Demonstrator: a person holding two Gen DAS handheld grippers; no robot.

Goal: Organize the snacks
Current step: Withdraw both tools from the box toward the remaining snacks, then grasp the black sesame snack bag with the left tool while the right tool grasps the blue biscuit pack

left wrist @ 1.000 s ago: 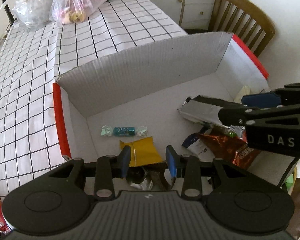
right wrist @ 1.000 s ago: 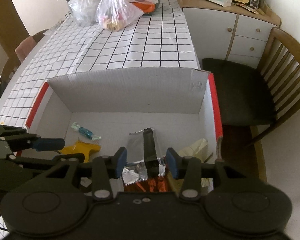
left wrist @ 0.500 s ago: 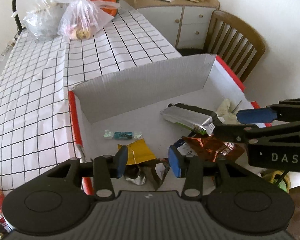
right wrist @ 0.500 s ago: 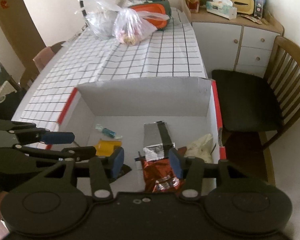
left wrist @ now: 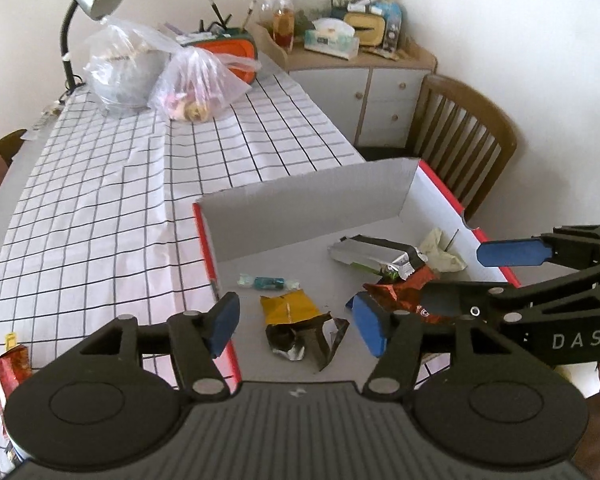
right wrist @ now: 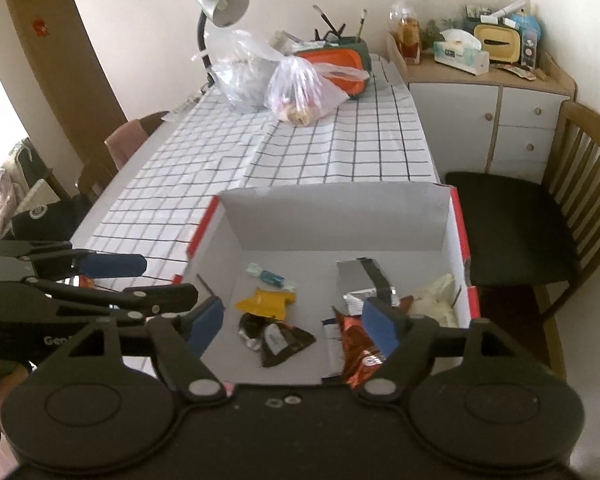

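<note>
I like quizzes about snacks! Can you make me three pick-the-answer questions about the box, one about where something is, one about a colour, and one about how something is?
1. Where is the small teal candy?
A. inside the box
B. on the chair
C. under the lamp

2. What colour is the box's rim?
A. green
B. red
C. purple

3. How is the black wrapper?
A. neatly folded
B. torn open and crumpled
C. hanging from a gripper

Answers: 1 A, it lies on the box floor near the far wall. 2 B, red edges run along both side walls. 3 B, its ragged flaps lie spread on the box floor, touching no gripper.
</note>
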